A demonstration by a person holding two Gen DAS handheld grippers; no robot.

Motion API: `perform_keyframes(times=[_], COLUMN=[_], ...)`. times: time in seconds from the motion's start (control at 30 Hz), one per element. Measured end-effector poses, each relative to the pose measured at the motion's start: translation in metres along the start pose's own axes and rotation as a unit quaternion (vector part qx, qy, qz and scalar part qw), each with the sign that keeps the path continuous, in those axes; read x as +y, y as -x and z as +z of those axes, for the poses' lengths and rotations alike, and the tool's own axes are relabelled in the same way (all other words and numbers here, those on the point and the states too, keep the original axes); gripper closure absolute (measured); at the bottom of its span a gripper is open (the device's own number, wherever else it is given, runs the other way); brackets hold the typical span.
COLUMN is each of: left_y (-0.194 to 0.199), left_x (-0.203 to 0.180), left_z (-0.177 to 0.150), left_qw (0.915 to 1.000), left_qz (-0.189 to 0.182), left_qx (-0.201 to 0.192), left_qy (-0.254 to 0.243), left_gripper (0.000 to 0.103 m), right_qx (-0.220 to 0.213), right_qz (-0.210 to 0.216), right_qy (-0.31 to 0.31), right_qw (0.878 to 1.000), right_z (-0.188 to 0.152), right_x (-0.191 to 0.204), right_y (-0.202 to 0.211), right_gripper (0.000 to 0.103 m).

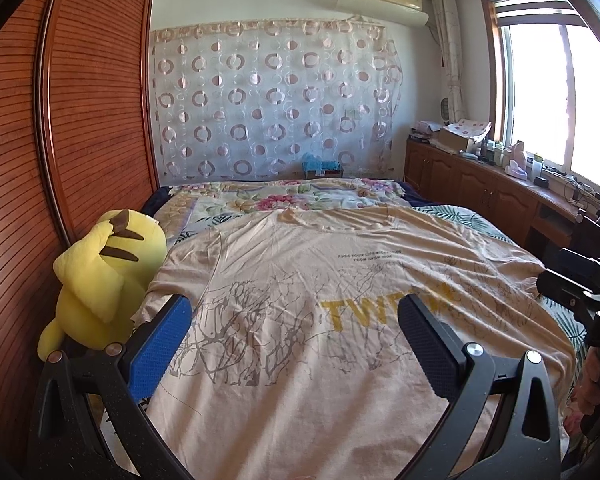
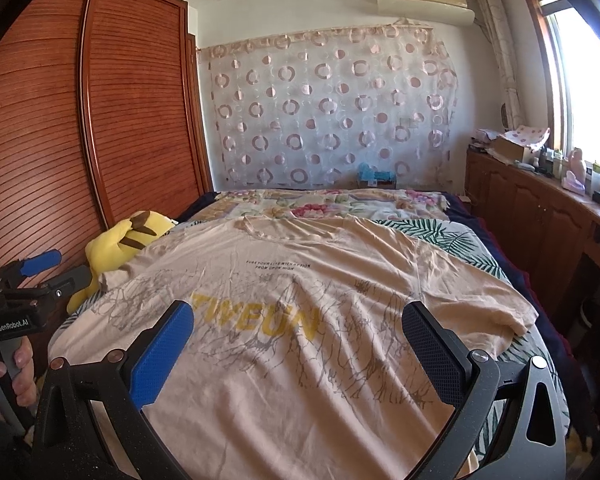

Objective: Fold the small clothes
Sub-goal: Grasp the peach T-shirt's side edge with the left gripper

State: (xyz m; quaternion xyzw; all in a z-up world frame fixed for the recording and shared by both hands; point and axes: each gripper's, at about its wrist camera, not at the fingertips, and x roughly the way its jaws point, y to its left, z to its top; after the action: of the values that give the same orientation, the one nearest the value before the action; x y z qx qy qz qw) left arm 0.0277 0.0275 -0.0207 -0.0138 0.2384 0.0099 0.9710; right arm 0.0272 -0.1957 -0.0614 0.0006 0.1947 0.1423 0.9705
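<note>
1. Peach T-shirt [image 1: 300, 280] lies spread flat on the bed, front up.
2. Left gripper [image 1: 296, 336] and right gripper [image 2: 298, 340] both hover over the shirt, jaws wide, holding nothing.
3. Yellow plush toy [image 1: 104, 280] sits just left of the shirt.

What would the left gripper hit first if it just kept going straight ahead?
Probably the T-shirt spread on the bed: the open left gripper points low across it, with nothing between. Depth is unclear, so it might skim over toward the floral bedding.
</note>
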Motion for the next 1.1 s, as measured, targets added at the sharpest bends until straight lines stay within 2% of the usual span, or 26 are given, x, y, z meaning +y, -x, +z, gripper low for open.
perform_keyframes(times=[0.23, 0.5, 0.8, 0.97, 1.1], left_y=[-0.033, -0.069, -0.095, -0.11, -0.131], left_x=[0.031, 0.086, 0.127, 0.146, 0.159], left_z=[0.0, 0.004, 0.012, 0.011, 0.012], left_qw=[0.9993, 0.9965, 0.9922, 0.9899, 0.9859], left_qz=[0.016, 0.038, 0.069, 0.056, 0.04], left_qx=[0.033, 0.074, 0.103, 0.129, 0.159], left_qy=[-0.005, 0.009, 0.006, 0.023, 0.031], left_gripper=[0.0, 0.0, 0.0, 0.0, 0.011], right_qx=[0.025, 0.069, 0.087, 0.094, 0.105], right_qz=[0.011, 0.034, 0.053, 0.07, 0.084], right_qy=[0.008, 0.014, 0.035, 0.044, 0.051], right_qw=[1.0, 0.997, 0.994, 0.992, 0.99], right_z=[0.002, 0.007, 0.025, 0.034, 0.041], right_x=[0.001, -0.003, -0.002, -0.002, -0.005], right_y=[-0.023, -0.065, -0.085, -0.098, -0.112], right_gripper=[0.0, 0.0, 0.0, 0.0, 0.0])
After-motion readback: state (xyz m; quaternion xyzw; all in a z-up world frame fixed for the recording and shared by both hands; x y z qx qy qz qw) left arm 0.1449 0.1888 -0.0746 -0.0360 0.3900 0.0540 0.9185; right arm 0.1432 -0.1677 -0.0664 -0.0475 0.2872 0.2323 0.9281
